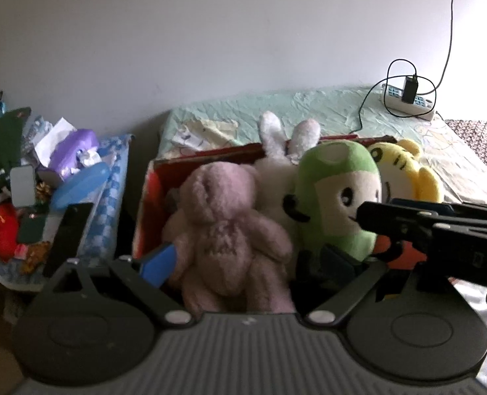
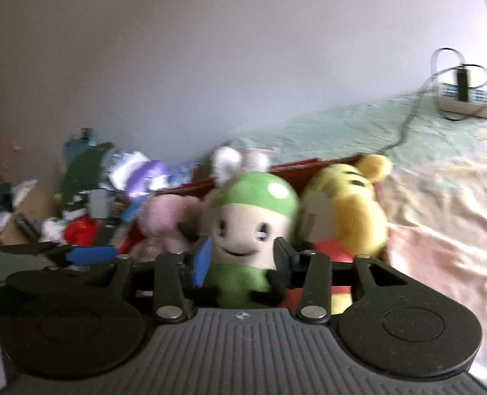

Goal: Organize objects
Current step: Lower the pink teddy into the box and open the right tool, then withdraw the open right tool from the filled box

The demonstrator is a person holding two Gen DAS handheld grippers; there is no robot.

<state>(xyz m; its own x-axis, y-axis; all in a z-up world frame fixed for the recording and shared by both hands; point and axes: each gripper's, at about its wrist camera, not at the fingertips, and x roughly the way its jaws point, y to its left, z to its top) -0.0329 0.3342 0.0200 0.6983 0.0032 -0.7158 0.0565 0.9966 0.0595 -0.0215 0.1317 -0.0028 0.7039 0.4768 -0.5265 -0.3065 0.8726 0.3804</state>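
The right hand-held gripper [image 2: 241, 265] is closed on the green plush toy [image 2: 243, 230], its blue-padded finger against the toy's left cheek and its dark finger against the right cheek, with the green body hanging between the two just ahead of the camera. Seen from the left wrist, the same toy [image 1: 337, 194] sits at the near right of the red box [image 1: 151, 191], and the right hand-held gripper reaches in from the right edge, its black tip touching the toy's face.

The left hand-held gripper [image 1: 240, 263] stands open, with its fingers spread wide. The pink plush bear [image 1: 223, 230] lies between them, slumped against the box's near left; the blue finger pad [image 1: 159, 263] sits just beside the bear's arm, but whether it touches cannot be told.

Behind the bear and the green toy, a white rabbit plush [image 1: 283, 151] shows its ears above the box's back wall. A yellow tiger plush [image 2: 352, 210] is packed just to the right of the green toy, touching it. The box rests on a bed [image 1: 342, 108] with a pale green sheet. A power strip [image 1: 408, 100] with a black charger lies at the bed's far right. To the left of the box is a heap of clutter [image 1: 45, 177].
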